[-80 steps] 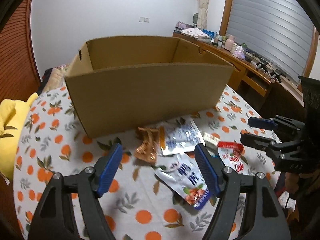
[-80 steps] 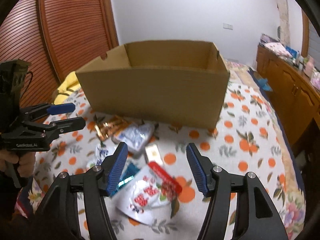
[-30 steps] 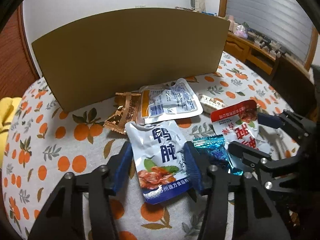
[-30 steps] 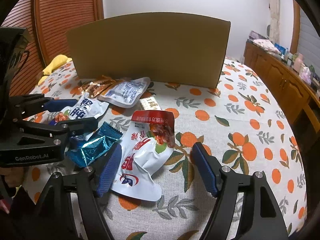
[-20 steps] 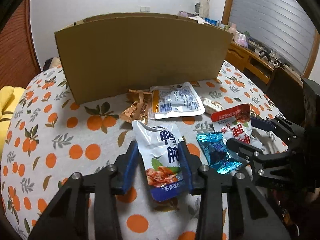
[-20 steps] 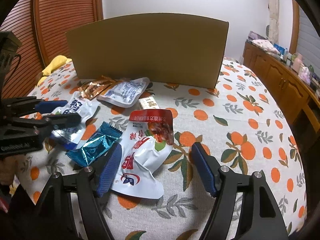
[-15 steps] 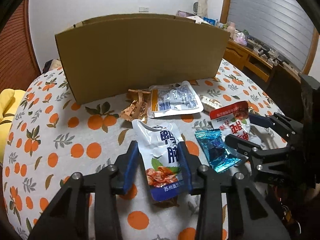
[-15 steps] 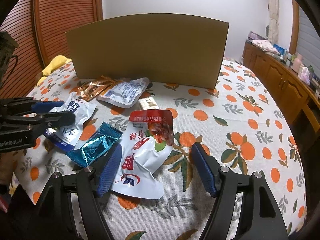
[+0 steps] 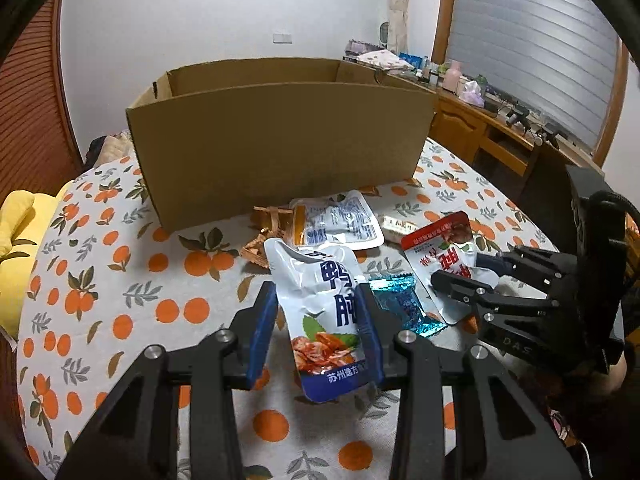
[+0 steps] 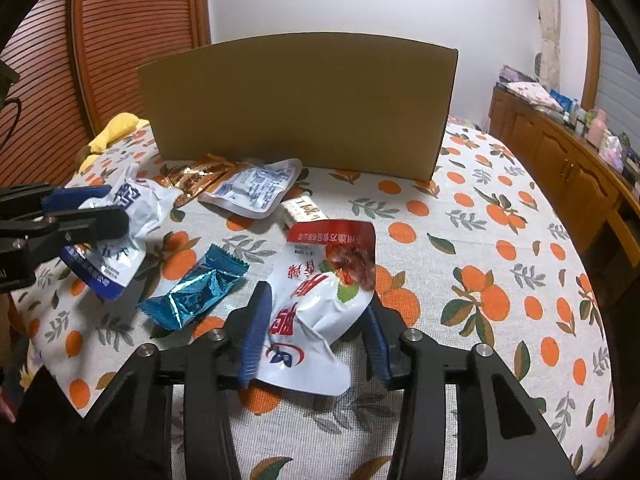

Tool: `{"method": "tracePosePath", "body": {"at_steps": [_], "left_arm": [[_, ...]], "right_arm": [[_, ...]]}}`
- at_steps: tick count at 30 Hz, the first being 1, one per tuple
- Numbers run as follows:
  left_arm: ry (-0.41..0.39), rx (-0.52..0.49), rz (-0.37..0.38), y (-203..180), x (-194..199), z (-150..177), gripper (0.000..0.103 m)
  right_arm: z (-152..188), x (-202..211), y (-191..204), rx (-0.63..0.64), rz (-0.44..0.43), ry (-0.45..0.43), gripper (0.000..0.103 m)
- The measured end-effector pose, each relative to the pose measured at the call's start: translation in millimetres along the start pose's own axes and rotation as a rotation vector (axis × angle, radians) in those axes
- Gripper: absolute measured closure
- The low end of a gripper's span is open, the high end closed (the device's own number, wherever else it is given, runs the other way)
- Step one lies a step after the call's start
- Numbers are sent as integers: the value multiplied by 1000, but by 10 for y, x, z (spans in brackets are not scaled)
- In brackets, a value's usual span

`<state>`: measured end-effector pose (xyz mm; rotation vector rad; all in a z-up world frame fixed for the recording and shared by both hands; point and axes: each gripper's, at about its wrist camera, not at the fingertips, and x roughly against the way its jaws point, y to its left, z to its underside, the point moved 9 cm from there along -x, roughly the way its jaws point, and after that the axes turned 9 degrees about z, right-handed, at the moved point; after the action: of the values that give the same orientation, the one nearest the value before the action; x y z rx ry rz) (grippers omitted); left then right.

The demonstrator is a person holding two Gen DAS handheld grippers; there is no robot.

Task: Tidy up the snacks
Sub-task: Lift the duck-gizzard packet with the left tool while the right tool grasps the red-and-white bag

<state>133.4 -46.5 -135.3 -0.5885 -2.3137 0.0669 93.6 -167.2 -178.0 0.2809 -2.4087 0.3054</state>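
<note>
We see the left gripper [image 9: 316,330] closed on a white and blue foil snack pouch [image 9: 324,312] with Chinese writing. Its blue pads [image 9: 262,332] press on both edges of the pouch, and the pouch is lifted a little above the tablecloth with orange fruits [image 9: 120,280]. The far end of the pouch bends upward.

The right gripper [image 10: 316,334] has just been closing, and a white snack pouch with a red top band [image 10: 320,292] is between its fingers. The pads touch the two sides of this pouch and its lower part is crumpled between them; the far end of it lies on the cloth.

Between the two grippers, a shiny teal foil wrapper [image 10: 194,292] lies flat on the table. Farther away we see a white and orange flat pouch [image 10: 254,188], a copper-coloured crinkled wrapper [image 10: 196,178] to its left and partly under it, and a small cream bar [image 10: 304,212] to its right.

Behind all the snacks stands a large open brown cardboard box [image 9: 280,140]. The left wrist view shows its far and side inner walls but not the bottom, so we cannot tell what is inside. A yellow cushion [image 9: 16,248] is at the far left edge of the table, and a wooden sideboard [image 10: 568,168] with small things on it runs along the right wall.
</note>
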Motion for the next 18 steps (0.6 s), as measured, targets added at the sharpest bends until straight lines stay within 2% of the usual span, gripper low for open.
{"method": "tracePosePath", "body": {"at_steps": [6,11,18], "left_arm": [[-11,13,-2,41,36,-14,65],[-23,14,-2,46,92,-51,65],[-52,11,2,20,193,-149,65]], "right_arm": [[-14,53,4,-16,-35,-11,74],[-80,138,-11,-22,-41,-37,83],[-144,226,-32,-33,-48,-60,85]]}}
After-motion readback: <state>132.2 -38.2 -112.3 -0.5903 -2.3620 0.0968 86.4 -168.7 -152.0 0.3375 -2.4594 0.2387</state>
